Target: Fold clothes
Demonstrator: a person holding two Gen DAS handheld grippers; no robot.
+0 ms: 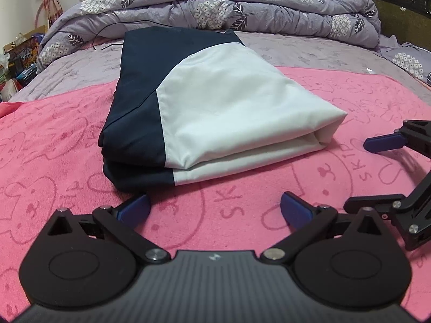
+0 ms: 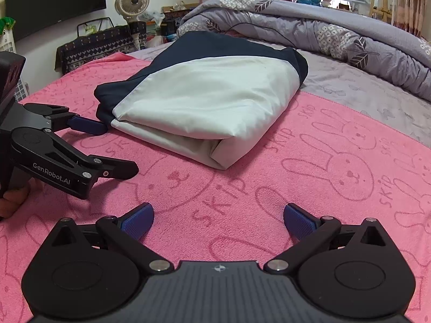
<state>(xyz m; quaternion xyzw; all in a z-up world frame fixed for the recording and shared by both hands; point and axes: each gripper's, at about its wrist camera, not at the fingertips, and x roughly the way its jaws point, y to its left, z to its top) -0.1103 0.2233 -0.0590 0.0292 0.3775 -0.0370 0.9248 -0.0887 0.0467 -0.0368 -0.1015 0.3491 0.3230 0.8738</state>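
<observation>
A folded navy-and-white garment lies on the pink rabbit-print towel, its thick folded edge toward me. My left gripper is open just in front of that edge, nothing between its blue pads; its left pad sits by the navy corner. In the right wrist view the same garment lies ahead and left. My right gripper is wide open over bare towel, short of the white corner. Each gripper shows in the other's view: the right gripper and the left gripper, both open.
A rolled purple flowered quilt runs along the far side of the bed, with a thin black cable trailing from it. A dark headboard is far right. A fan, wall screen and clutter stand beyond the bed. Fingers of a hand hold the left gripper.
</observation>
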